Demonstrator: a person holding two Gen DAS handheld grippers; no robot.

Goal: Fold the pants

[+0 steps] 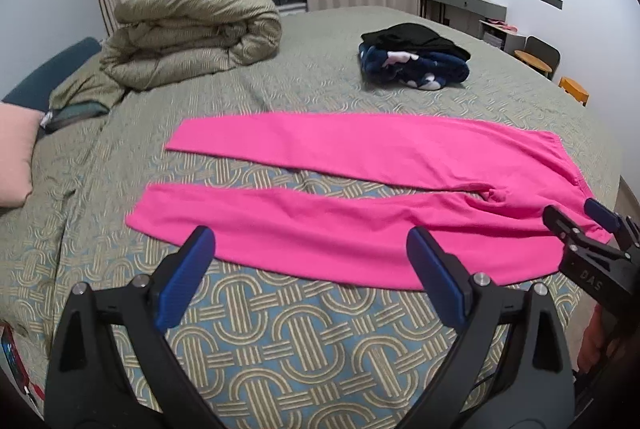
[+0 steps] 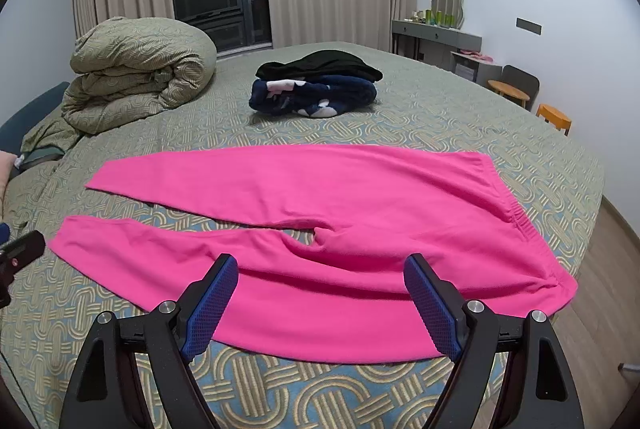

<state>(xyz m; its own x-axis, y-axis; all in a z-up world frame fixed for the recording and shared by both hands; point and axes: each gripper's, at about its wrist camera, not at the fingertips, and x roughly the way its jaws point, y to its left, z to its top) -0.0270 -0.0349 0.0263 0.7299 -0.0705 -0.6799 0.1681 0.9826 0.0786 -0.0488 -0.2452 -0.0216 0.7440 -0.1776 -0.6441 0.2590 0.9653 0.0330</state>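
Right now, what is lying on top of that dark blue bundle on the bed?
A black garment lies on top of the navy bundle with white patches, covering its far side. What the bundle is, or whether anything lies between them, is hidden.

The pants (image 2: 320, 197) are soft, matt pink fleece cloth. The bed (image 2: 420, 117) has a woven patterned cover. Textured blue rubbery pads (image 2: 210, 313) line matt black plastic.
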